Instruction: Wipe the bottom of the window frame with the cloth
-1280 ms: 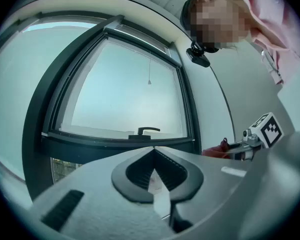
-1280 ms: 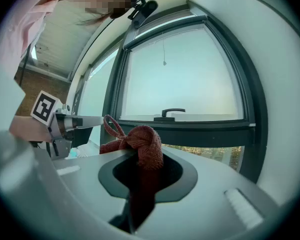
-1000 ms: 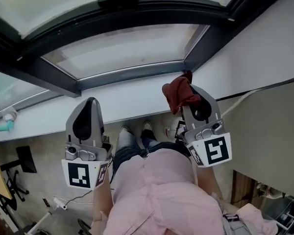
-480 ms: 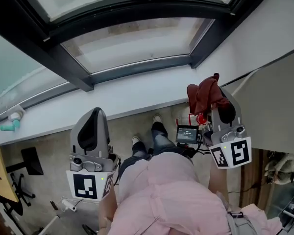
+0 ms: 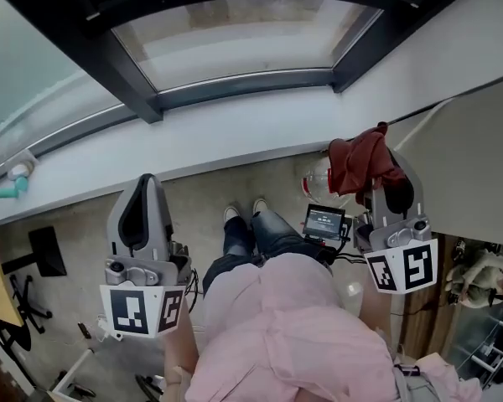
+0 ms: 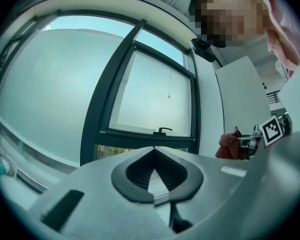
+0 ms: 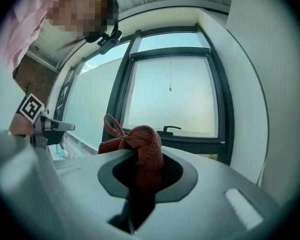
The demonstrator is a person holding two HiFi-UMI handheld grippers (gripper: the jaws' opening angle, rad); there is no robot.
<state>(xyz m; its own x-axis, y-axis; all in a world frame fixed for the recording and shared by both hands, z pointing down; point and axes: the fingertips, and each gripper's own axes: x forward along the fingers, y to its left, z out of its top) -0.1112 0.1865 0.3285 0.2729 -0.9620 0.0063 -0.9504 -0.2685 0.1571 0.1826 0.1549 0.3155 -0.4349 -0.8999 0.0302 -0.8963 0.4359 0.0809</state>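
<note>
right hand-held gripper [image 5: 377, 170] clenched on dark red cloth [image 5: 362, 159], left hand-held gripper [image 5: 145, 182] closed and empty, both off the dark window frame [image 5: 243, 88]

daylight from window [image 6: 155, 99] | fisheye edges dark | faces mosaicked

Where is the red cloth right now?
The red cloth is on the right in the head view, pinched in the right claw, close to the white sill below the dark window frame.
</note>
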